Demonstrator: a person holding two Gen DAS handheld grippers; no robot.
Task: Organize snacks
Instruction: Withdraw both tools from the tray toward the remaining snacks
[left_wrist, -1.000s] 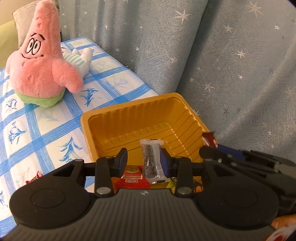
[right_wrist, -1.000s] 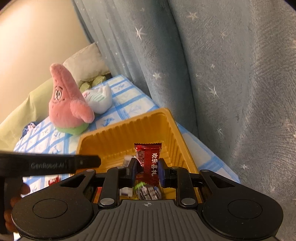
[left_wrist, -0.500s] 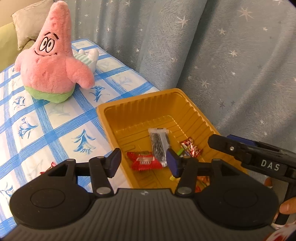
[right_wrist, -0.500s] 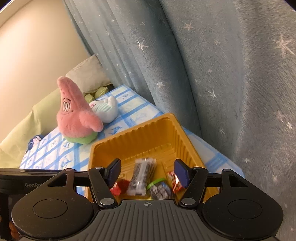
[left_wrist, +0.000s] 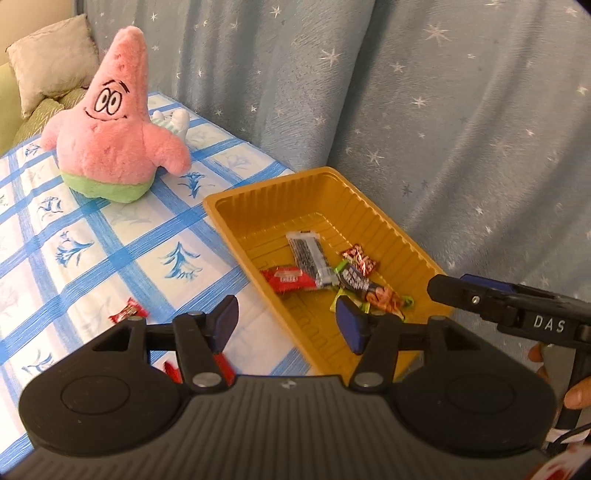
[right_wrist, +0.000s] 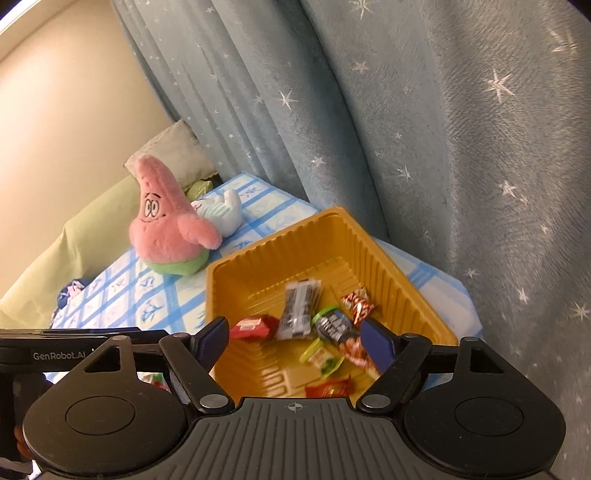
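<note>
Both grippers are empty right now: your left gripper (left_wrist: 286, 323) has jaws opening w/ nothing between them, and your right gripper (right_wrist: 295, 341) likewise, jaws opening over the tray (left_wrist: 373, 218) but clear of the pile. Snacks already sit inside the tray: a red pack (left_wrist: 290, 278), a clear black-speckled pack (left_wrist: 308, 254), a small red-white candy (left_wrist: 359, 258) at about 2 o'clock from it, plus a dark wrapper (right_wrist: 334, 325) approx. centre. Still out on the bench (left_wrist: 92, 240): a red candy (left_wrist: 127, 312) at roughly 9 o'clock of your left gripper, just off the tray. That looks like your next pick, imo. Go w/ the left, come down steeply, straddle the wrapper across its short side, and close only once both pads flank it. The cloth may bunch, so don't dig in. Keep the right gripper out of the left's path, and leave the pink plush (left_wrist: 114, 136) at 11 o'clock alone.
</note>
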